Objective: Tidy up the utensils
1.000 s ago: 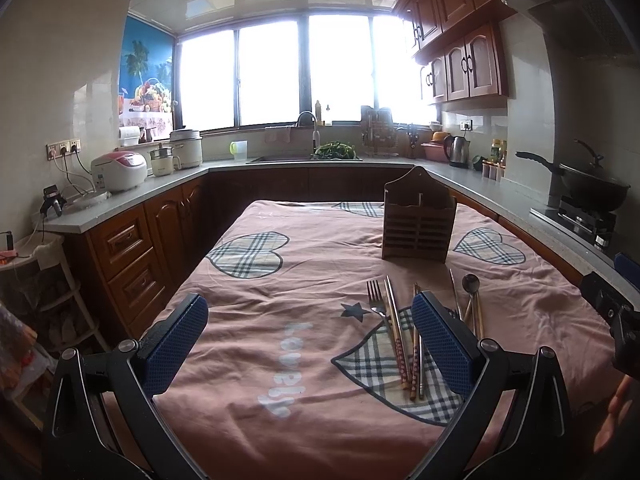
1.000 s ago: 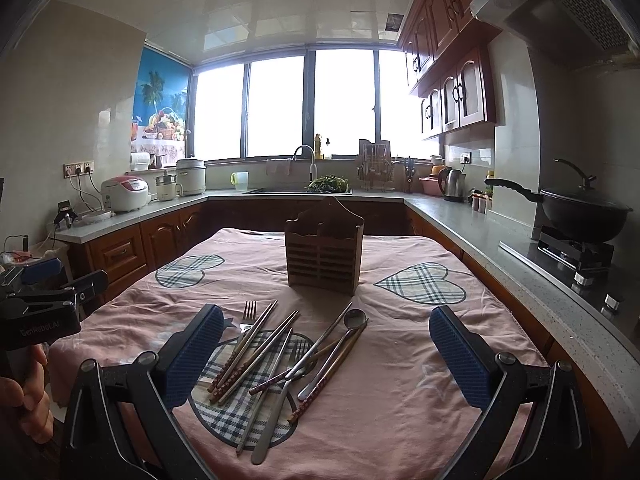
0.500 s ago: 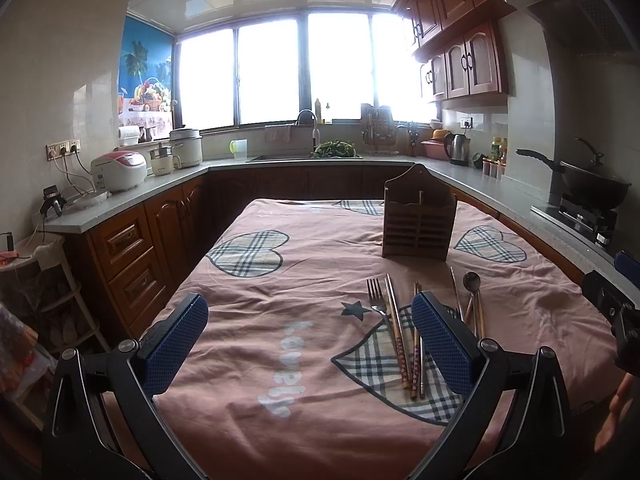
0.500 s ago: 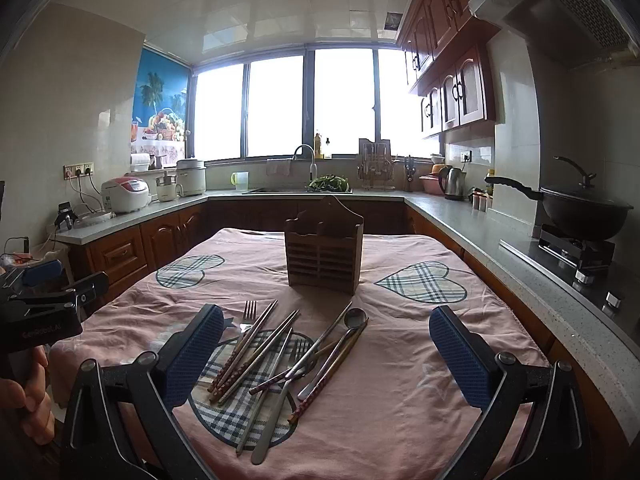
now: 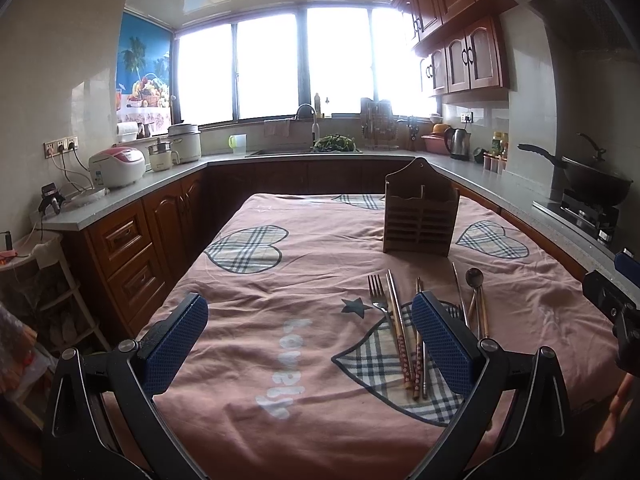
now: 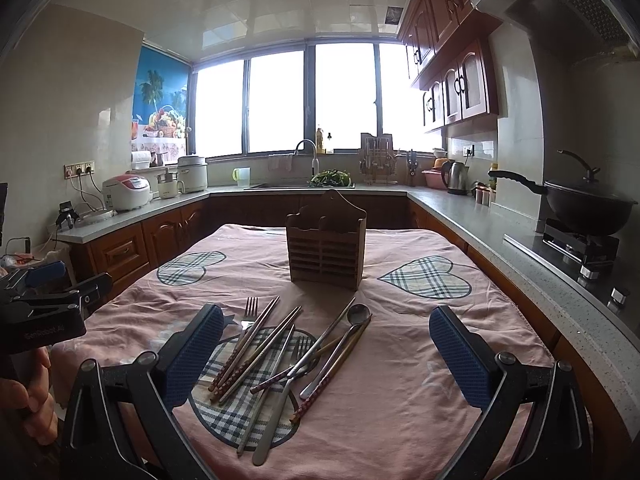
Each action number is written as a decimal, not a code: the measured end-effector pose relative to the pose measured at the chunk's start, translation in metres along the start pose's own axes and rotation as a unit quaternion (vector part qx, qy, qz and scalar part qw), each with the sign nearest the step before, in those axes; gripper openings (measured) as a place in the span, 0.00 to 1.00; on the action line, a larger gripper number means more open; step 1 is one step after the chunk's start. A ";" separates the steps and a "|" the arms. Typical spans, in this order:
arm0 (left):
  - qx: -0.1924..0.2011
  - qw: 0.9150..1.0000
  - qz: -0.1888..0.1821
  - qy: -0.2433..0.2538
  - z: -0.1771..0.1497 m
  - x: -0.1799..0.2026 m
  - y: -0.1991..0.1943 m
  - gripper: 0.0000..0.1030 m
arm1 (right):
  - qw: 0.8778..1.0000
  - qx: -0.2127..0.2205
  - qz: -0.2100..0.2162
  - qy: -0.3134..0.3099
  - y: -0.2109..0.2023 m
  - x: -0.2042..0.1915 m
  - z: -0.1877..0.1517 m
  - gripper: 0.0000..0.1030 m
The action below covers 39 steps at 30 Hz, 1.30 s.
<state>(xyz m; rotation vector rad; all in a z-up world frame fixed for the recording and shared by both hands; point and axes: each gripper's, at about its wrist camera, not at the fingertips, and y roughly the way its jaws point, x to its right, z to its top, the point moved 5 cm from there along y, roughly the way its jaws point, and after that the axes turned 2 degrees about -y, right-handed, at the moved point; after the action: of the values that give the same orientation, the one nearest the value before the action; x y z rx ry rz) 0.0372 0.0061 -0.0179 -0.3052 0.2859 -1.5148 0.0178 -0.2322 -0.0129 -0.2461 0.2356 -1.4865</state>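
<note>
Cloth (image 5: 320,264) in pink, printed with plaid hearts, covers the desk from edge to edge. At the far left the left hand-held gripper (image 5: 310,342) hovers low over the near part of the cloth with its 2 blue-padded fingers (image 5: 176,344) spread wide and nothing between them; in the right wrist view its black body shows at the left edge, gripped by a hand (image 6: 30,396).

Next to the right lies the pile of utensils: a fork (image 6: 250,312) at its left side, then several pairs of chopsticks (image 6: 256,344) fanned across a plaid heart patch (image 6: 224,408), then a spoon (image 6: 356,316) with its bowl pointing away (a few long metal handles cross beneath it, too tangled to sort out). All of them lie flat on the cloth, untouched by either tool.

Behind the pile, further from the cameras, a wooden slatted utensil holder (image 6: 325,256) stands upright on the cloth, well apart from the cutlery.

The right hand-held gripper (image 6: 326,356) hovers over the utensils, its fingers (image 6: 456,360) spread wide on either side of the pile and holding nothing.

Far right, on the kitchen counter, a black wok (image 6: 580,208) sits on a stove.
</note>
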 end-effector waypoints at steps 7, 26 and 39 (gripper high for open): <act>-0.007 1.000 -0.001 0.000 -0.001 0.001 0.006 1.00 | 1.000 -0.005 0.001 0.002 0.004 0.000 -0.002 1.00; -0.125 0.990 -0.065 0.004 -0.009 0.019 0.093 1.00 | 0.993 -0.098 0.013 0.072 0.067 0.038 -0.016 0.99; -0.192 0.973 -0.131 0.009 -0.002 0.051 0.166 0.83 | 0.975 -0.181 0.033 0.123 0.146 0.061 -0.031 0.68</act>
<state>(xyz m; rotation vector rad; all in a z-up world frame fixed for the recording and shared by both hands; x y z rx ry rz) 0.1926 -0.0397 -0.0806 -0.6565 0.5745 -1.7181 0.1515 -0.2836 -0.0876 -0.3416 0.7116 -1.4007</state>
